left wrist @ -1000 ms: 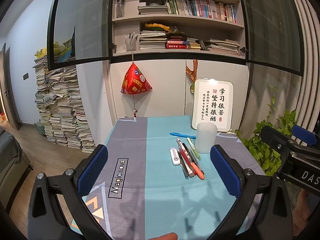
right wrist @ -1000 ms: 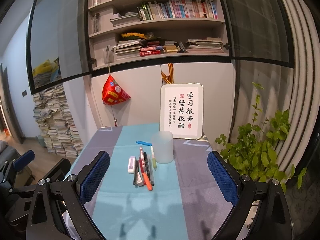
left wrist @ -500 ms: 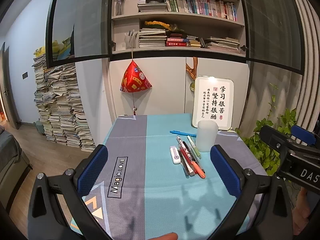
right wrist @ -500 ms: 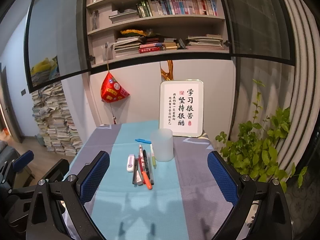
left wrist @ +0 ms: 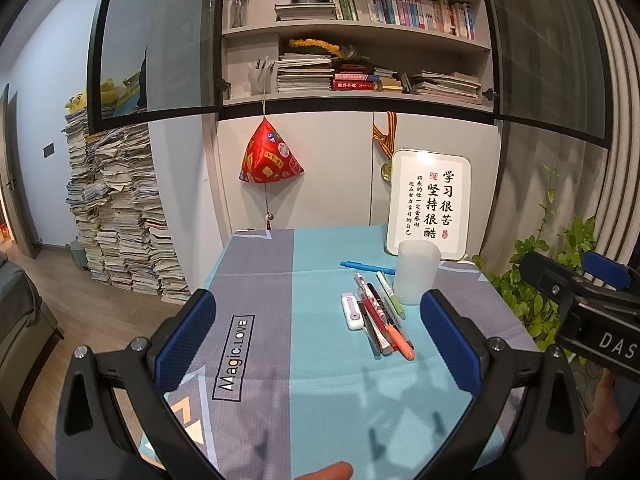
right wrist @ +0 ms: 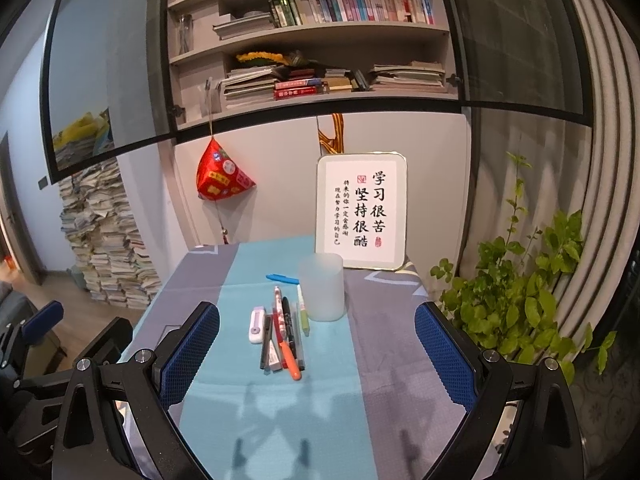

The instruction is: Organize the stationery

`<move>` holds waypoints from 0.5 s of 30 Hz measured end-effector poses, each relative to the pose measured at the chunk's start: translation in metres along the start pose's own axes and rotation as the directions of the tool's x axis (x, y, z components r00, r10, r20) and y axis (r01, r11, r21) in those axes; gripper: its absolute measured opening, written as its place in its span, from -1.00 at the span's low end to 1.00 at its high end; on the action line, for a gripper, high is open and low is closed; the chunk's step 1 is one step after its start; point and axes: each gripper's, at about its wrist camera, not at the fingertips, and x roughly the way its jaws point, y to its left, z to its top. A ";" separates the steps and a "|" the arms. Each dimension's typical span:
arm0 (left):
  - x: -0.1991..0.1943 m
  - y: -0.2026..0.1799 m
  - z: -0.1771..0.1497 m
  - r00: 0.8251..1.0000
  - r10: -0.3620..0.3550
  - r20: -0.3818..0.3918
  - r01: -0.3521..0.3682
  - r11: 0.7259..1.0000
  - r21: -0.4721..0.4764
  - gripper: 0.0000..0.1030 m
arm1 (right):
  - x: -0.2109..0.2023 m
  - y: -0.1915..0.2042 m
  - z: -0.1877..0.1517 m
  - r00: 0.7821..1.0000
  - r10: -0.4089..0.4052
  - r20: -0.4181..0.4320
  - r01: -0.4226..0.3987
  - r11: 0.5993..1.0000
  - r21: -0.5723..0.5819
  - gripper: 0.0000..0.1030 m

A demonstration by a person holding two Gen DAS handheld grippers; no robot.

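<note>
Teal-grey tablecloth [right wrist: 256, 412], bunched pens [right wrist: 285, 332], frosted cup [right wrist: 321, 292]

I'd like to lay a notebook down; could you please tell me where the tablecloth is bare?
Bare: the grey panel left of the white eraser, and the near teal strip. Crowded: the pen cluster beside the frosted cup.

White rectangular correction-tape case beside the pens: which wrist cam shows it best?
Right wrist: the white rectangular correction-tape case lies near centre between the open jaws, purple window visible. Left wrist shows it too, further right, similarly unobstructed.
</note>
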 end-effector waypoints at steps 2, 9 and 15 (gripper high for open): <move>0.002 0.000 0.000 1.000 -0.003 -0.003 0.003 1.000 0.002 0.97 | 0.003 0.000 -0.001 1.000 -0.004 -0.005 0.004 1.000 0.001 0.91; 0.013 -0.002 -0.003 0.999 -0.014 -0.029 0.014 1.000 0.013 0.96 | 0.018 0.000 0.002 0.999 -0.008 -0.039 0.008 1.000 0.000 0.91; 0.027 -0.005 -0.004 0.999 -0.013 -0.051 0.014 1.000 0.018 0.96 | 0.031 0.002 0.004 0.997 -0.016 -0.070 0.016 1.000 -0.001 0.91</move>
